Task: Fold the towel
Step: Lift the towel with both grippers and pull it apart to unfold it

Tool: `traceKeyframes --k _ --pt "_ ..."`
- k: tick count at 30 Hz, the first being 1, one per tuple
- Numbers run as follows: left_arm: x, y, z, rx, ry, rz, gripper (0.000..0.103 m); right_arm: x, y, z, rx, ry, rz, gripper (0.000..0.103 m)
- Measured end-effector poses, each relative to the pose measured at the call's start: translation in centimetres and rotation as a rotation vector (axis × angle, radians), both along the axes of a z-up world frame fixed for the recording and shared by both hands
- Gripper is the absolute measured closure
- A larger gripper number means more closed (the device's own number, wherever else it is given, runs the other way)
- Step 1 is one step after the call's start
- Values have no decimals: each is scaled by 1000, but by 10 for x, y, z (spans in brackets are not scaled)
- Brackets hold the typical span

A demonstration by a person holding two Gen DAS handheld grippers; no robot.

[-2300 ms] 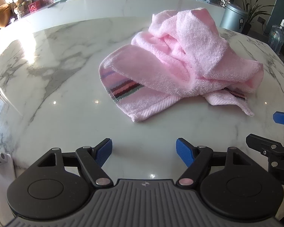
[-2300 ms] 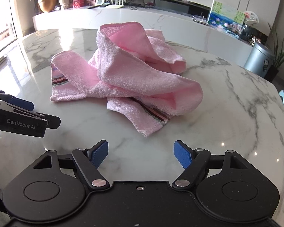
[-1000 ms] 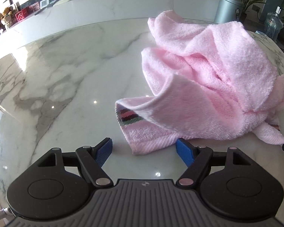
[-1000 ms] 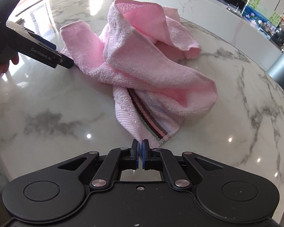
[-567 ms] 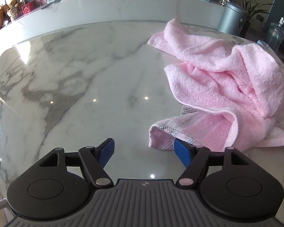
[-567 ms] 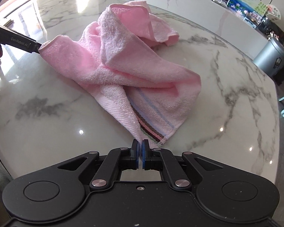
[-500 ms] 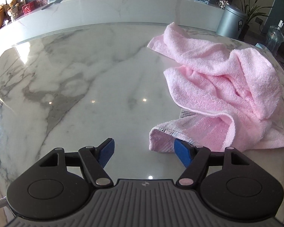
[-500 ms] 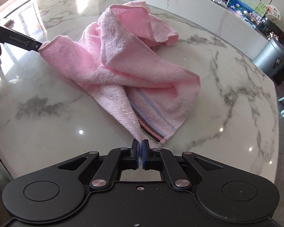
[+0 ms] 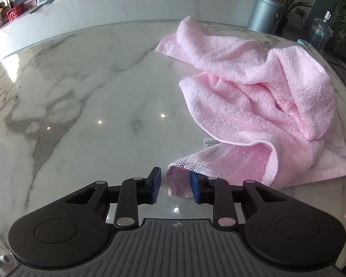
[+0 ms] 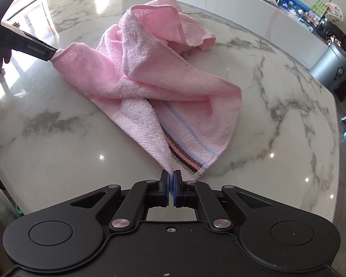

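Left wrist view: left hand-held gripper (image 9: 174, 187) is unclenched around the towel (image 9: 253, 106) corner; right hand-held gripper (image 10: 171, 187) pinches its striped corner, so tugging could free the unclamped one.

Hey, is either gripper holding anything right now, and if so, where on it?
The right gripper pinches the towel at its striped corner. The left gripper straddles another corner, jaws still apart, holding nothing.
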State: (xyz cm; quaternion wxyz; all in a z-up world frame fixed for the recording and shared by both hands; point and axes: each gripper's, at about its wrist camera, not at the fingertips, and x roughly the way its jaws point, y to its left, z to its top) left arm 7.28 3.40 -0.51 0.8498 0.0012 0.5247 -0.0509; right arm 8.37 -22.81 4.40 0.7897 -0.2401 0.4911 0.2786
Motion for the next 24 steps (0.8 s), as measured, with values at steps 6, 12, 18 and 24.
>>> traceKeyframes --k 6,12,18,24 --pt "-17 -3 3 32 81 -59 77 -7 -3 0 -21 49 42 101" --pt "-47 -5 4 49 142 -120 77 -19 -7 -6 -44 140 96 101" --pt "-70 -5 4 56 188 -139 78 -31 -11 -10 -49 224 133 101" --pt "-86 -11 6 70 216 -170 78 -39 -16 -9 -52 260 151 100"
